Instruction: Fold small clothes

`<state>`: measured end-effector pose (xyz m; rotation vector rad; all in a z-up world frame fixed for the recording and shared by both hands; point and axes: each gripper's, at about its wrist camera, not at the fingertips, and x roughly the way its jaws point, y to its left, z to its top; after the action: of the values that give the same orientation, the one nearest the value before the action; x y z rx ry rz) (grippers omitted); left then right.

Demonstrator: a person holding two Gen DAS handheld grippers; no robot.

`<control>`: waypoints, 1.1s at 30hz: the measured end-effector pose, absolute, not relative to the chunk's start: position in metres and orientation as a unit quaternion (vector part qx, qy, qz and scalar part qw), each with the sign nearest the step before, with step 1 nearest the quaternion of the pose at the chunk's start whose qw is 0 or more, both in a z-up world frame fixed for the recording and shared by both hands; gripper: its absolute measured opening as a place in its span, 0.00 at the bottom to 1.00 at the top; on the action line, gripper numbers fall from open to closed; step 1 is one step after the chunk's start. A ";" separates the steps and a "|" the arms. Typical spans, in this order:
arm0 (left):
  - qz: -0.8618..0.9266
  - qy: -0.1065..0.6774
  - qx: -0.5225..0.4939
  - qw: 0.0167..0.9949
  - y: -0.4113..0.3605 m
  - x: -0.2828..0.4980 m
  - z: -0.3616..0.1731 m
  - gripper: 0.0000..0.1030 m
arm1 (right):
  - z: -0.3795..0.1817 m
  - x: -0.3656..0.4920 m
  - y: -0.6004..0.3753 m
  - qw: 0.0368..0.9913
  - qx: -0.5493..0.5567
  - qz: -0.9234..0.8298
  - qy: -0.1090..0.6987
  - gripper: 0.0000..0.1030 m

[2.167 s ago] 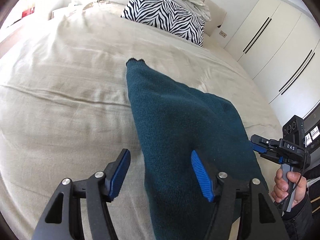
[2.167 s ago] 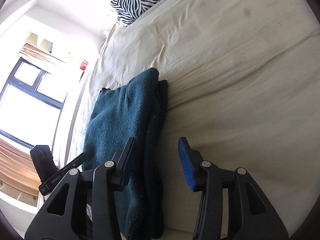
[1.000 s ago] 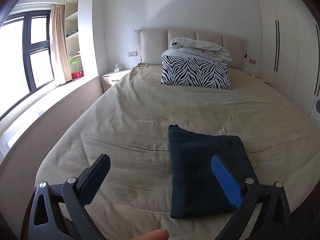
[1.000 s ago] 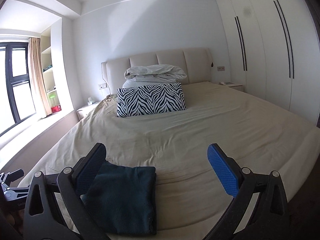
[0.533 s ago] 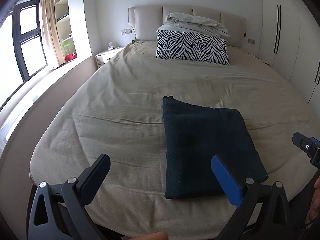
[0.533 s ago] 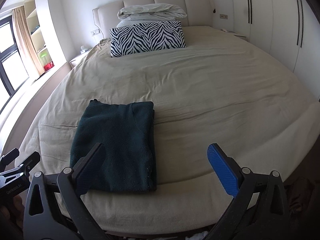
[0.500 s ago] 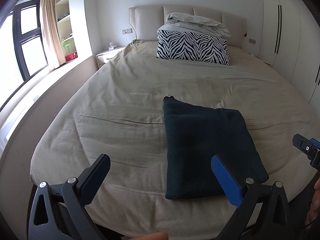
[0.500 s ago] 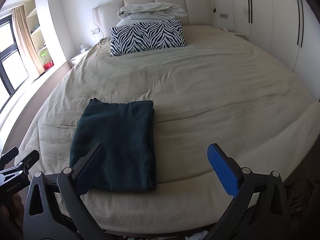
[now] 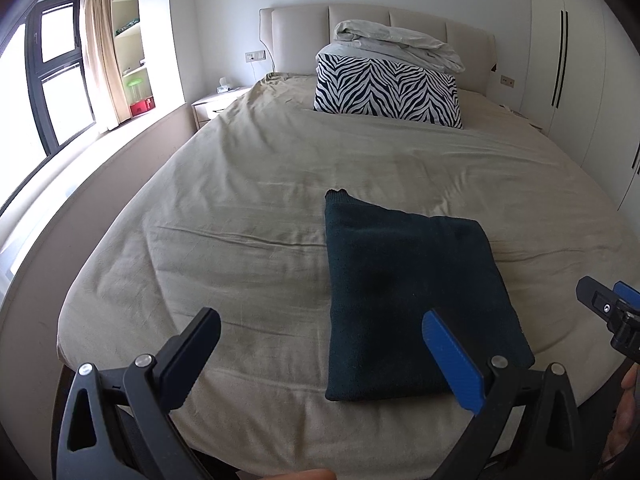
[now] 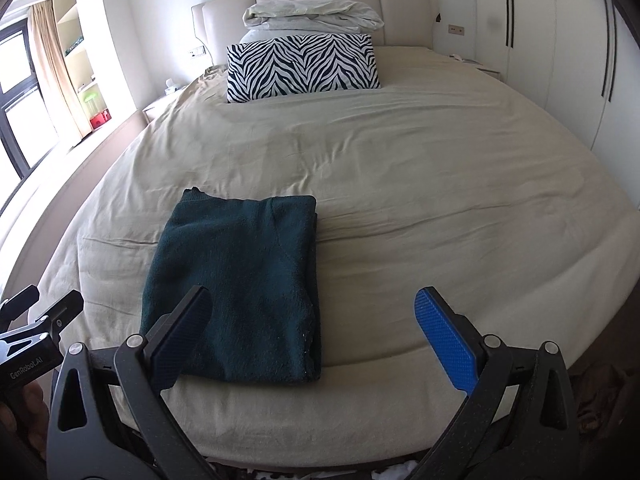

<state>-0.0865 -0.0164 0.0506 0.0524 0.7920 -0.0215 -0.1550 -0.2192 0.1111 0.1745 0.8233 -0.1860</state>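
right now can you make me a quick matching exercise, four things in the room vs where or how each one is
Things:
1. green sweater
2. zebra pillow
3. grey duvet
4. left tool

States:
A. bundled on top of the pillows by the headboard
B. open, holding nothing
C. folded flat near the foot of the bed
D. standing upright at the head of the bed

Pairs: 1-C, 2-D, 3-A, 4-B

Left claw [image 9: 324, 354], right claw [image 10: 320, 330]: black triangular frames, silver screws, blue ribbed pads.
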 end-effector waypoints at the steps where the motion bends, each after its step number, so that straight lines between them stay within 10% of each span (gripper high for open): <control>1: -0.011 0.386 0.024 0.922 -0.016 -0.086 0.050 1.00 | 0.111 -0.155 -0.218 0.908 0.083 -0.091 0.401 1.00; 33: -0.007 0.400 -0.001 0.916 -0.001 -0.081 0.031 1.00 | 0.092 -0.142 -0.201 0.893 0.052 -0.103 0.434 1.00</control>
<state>-0.0811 -0.0010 0.0313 -0.0021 0.8238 -0.0150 -0.1417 -0.2010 0.0922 0.1076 0.9011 -0.2142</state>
